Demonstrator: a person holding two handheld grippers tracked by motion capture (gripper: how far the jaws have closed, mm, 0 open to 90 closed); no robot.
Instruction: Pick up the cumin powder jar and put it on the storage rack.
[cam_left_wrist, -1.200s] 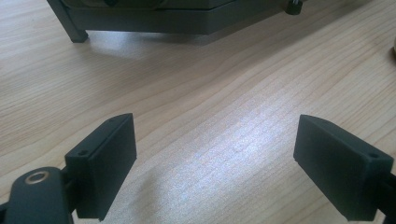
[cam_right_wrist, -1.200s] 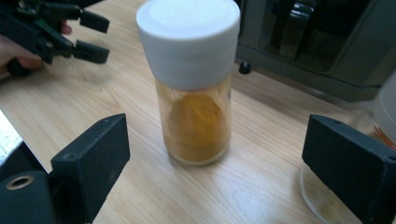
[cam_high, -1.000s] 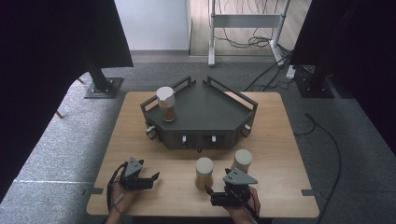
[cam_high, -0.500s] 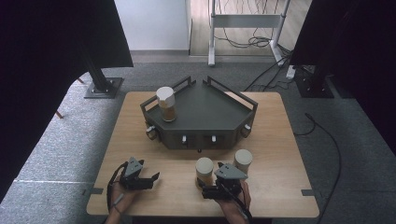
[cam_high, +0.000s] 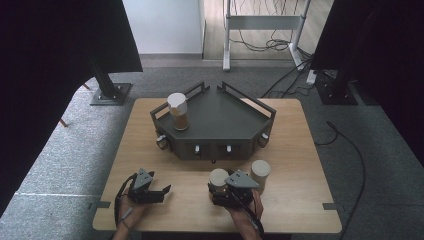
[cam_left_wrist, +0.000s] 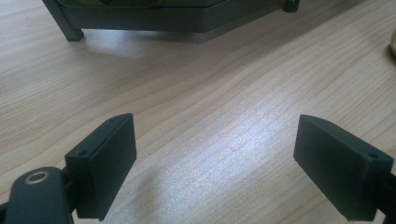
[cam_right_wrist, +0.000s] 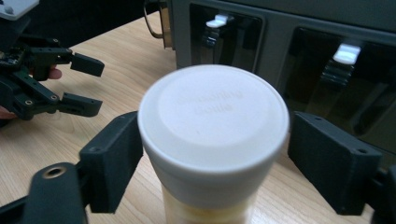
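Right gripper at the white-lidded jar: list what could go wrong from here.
1. The right gripper brackets the jar high, at its lid; the jaws have just been closing, so a lift might tip it.
2. A second jar stands close beside; a swing could knock it.
3. The dark tray stand sits just ahead.

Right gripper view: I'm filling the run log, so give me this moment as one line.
right gripper: jaws just closing around white-lidded jar, grip unconfirmed | left gripper: open over table | second jar beside
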